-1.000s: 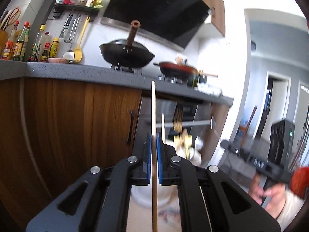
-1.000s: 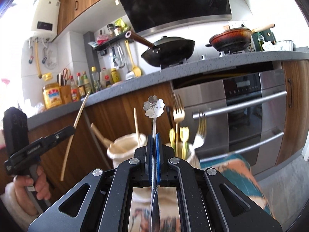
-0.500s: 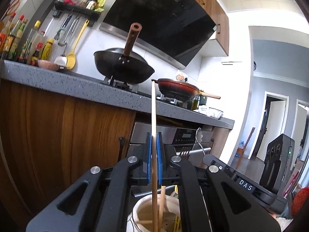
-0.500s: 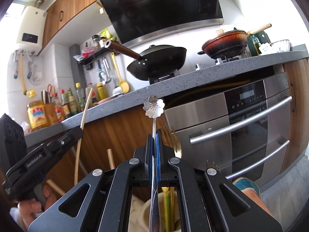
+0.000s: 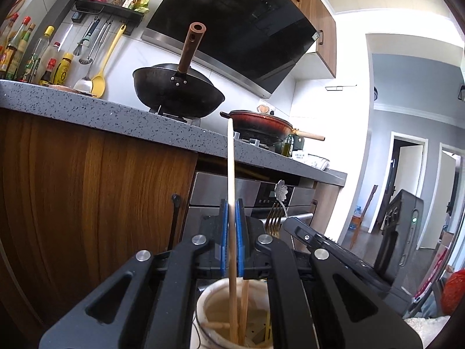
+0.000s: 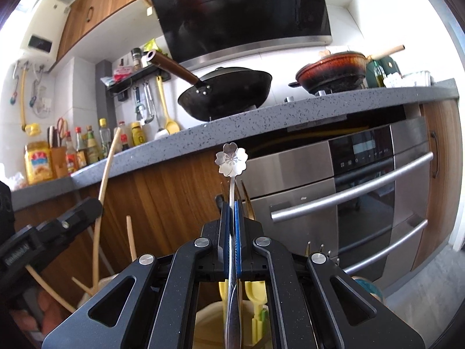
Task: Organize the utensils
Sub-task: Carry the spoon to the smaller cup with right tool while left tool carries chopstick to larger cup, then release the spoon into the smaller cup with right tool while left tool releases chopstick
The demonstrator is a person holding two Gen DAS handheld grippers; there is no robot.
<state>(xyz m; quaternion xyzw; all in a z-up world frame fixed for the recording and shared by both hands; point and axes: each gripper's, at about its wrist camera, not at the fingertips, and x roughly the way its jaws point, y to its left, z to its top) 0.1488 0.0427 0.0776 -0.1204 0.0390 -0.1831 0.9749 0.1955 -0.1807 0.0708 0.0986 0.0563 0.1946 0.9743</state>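
A grey speckled table [image 5: 122, 116] runs across both views above brown wood cabinet fronts [image 5: 87, 180] and a steel oven [image 6: 348, 192]. On the table, a black wok [image 5: 177, 93] with a brown handle sits on the burner, and a red pan [image 5: 258, 125] stands beside it toward the table's far end. Bottles [image 6: 87, 145] line the table's other end by the wall.

Just below the tools stands a cream utensil holder [image 5: 209, 299]; what carries it is out of view. Its left part has wooden sticks in it; its right part has yellow plastic utensils [image 6: 255, 299].

The left tool [image 5: 231, 250] is clamped on a long wooden chopstick [image 5: 230, 174], which stands upright with its lower end down inside the holder, next to another stick [image 5: 245, 305].

The right tool [image 6: 231, 247] is clamped on the handle of a silver spoon [image 6: 231, 160] with a flower-shaped end pointing up; its lower part hangs over the holder's opening.
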